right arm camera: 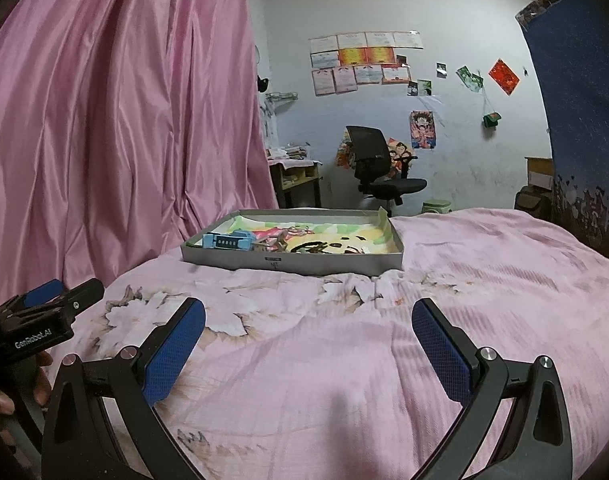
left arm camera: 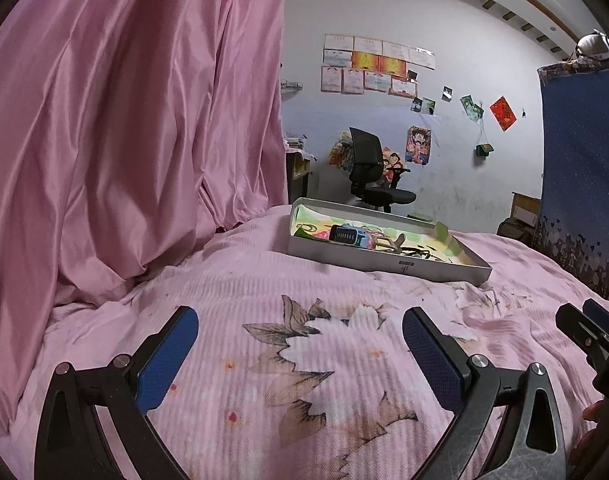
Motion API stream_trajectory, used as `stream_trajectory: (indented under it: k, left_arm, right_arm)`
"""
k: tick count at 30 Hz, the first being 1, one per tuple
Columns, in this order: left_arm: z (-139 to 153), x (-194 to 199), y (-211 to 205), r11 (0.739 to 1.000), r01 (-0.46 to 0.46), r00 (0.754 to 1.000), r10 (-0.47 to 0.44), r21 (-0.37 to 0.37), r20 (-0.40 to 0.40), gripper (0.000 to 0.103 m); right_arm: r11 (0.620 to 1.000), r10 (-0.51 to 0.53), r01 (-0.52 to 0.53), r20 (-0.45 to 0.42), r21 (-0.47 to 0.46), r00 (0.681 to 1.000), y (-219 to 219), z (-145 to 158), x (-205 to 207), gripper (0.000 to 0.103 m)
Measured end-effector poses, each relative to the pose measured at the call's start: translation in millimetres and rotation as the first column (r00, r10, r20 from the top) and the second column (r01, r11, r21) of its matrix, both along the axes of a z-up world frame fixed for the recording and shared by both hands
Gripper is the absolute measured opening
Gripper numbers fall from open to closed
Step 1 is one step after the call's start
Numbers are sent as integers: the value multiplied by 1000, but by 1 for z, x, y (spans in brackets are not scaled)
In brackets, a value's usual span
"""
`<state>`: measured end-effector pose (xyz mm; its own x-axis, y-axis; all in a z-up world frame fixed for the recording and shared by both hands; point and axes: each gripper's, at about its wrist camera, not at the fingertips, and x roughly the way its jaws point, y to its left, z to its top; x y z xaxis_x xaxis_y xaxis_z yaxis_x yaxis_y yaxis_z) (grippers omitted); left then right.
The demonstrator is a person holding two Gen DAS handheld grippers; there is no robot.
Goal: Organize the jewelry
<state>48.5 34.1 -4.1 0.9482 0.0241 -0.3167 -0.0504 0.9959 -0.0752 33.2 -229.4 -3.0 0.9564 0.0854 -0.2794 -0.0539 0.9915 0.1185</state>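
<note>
A pink bedspread [right arm camera: 344, 360] is seen covering the bed. A shallow grey tray [right arm camera: 304, 262] is set on it, well ahead of both tools. Jewelry [right arm camera: 300, 234] and a blue watch [right arm camera: 224, 242] are held inside. Left tool [left arm camera: 300, 344] and right tool [right arm camera: 308, 340] are held with fingers apart, nothing gripped.

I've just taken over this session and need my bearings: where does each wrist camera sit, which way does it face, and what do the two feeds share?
Left wrist: on the left gripper, low over the pink bedspread, facing the grey tray; its own open fingers show, the right gripper at the right edge.
Right wrist: on the right gripper, facing the tray; open fingers, left gripper at left.
Shared: tray, blue watch, pink curtain, office chair.
</note>
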Motion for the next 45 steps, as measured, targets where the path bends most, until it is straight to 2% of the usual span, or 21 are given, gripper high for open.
stream_trajectory:
  k: [10, 45]
  left_arm:
    - [-3, -1, -5, 999, 5, 1000, -6, 31, 4, 103]
    - [-3, -3, -6, 1000, 12, 1000, -13, 28, 13, 103]
  right_arm:
    - [1000, 0, 0, -9, 3, 1000, -1, -4, 4, 102]
    - [1000, 0, 0, -6, 2, 1000, -1, -5, 4, 102]
